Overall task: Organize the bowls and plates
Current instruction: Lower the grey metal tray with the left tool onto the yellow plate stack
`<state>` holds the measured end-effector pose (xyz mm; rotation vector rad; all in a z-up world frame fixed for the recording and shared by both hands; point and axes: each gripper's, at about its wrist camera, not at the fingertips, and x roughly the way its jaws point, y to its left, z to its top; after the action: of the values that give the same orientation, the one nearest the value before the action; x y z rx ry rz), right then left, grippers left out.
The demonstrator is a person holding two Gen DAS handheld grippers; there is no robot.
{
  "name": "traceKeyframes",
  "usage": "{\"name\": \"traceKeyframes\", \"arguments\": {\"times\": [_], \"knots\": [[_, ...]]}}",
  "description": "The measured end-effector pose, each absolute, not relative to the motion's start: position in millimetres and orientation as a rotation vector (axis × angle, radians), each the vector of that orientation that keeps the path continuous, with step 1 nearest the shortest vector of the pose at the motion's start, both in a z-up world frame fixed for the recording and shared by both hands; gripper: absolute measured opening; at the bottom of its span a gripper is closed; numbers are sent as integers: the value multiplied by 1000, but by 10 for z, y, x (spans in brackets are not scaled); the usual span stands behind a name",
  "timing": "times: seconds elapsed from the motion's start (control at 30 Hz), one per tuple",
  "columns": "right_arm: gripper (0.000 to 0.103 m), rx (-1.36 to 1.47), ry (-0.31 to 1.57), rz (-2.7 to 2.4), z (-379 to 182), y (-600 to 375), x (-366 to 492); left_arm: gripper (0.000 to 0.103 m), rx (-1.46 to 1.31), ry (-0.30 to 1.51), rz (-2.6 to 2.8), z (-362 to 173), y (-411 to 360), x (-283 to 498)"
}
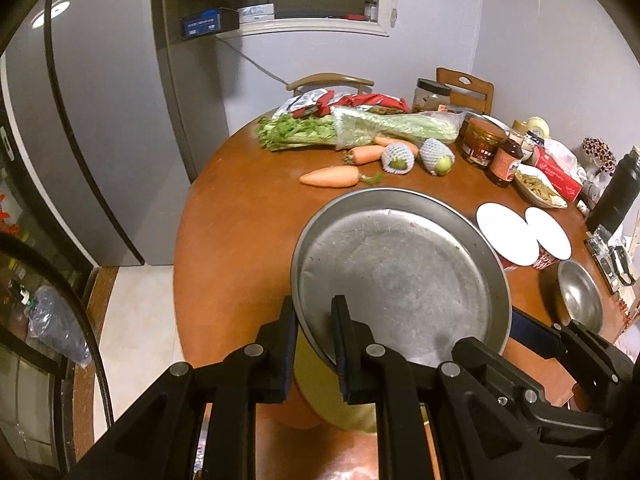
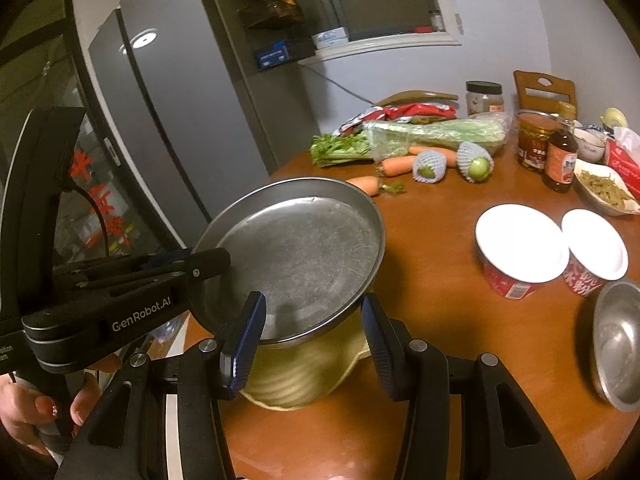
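Round and brown, the wooden table (image 2: pixel 460 320) carries celery, carrots and jars along its far side, well beyond the metal plate (image 1: pixel 400 272). That plate is tilted above a yellow bowl (image 2: pixel 296 376); the left gripper (image 1: pixel 316 344) is clamped tight on its near rim, while the right gripper (image 2: pixel 312 344) stands partly open, its fingers either side of the bowl. Right of the plate stand two white-lidded cups (image 2: pixel 520 252) and a steel bowl (image 2: pixel 620 344).

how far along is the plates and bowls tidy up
Early. Nothing looks stacked yet. In hand: the left gripper is shut on the rim of the round metal plate, tilted over the yellow ribbed bowl between the right gripper's fingers. Left: the small steel bowl still sits alone on the brown table.
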<state>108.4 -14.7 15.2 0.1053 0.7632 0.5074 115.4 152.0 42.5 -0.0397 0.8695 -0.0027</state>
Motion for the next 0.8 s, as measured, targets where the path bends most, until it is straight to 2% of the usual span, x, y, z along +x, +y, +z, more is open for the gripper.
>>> {"name": "traceKeyframes", "arguments": {"times": [0.8], "knots": [[52,27,840,547,-303,165,990,16,-84,940,24,-137,1776,1031]]}}
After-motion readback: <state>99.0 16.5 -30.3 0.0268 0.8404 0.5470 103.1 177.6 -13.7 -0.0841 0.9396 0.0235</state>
